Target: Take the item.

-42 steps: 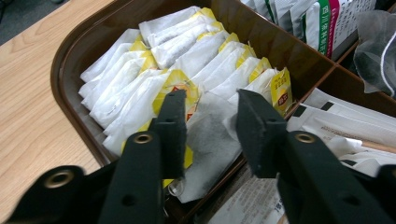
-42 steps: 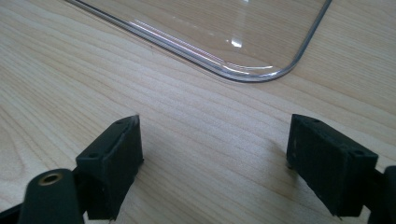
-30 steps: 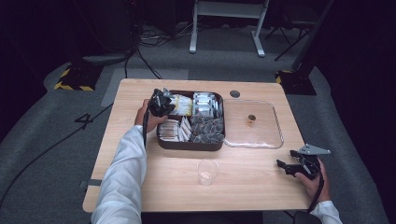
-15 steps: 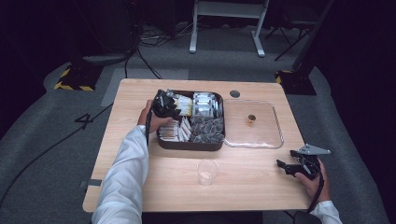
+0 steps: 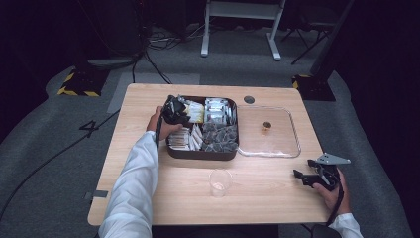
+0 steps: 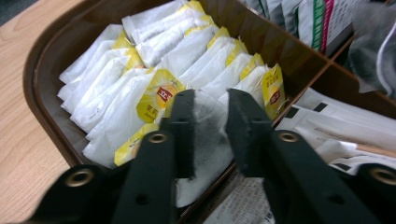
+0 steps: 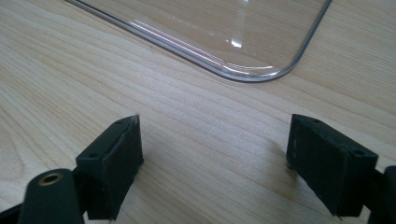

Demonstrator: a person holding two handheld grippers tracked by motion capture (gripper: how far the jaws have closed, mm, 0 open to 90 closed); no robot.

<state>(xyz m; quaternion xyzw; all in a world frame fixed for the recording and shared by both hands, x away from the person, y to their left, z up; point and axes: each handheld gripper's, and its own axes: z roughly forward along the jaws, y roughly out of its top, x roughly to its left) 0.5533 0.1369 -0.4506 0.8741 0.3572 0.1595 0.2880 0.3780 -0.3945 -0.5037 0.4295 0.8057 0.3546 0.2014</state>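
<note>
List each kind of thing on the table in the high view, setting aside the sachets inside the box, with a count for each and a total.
Brown compartment box: 1
Clear lid: 1
Clear plastic cup: 1
Hand-held grippers: 2, the left gripper and the right gripper
Total: 5

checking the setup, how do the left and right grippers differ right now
The left gripper is over the brown tray, jaws closing around a white tea bag; the right gripper rests on bare table, jaws wide with nothing between them. Both have black jaws.
</note>
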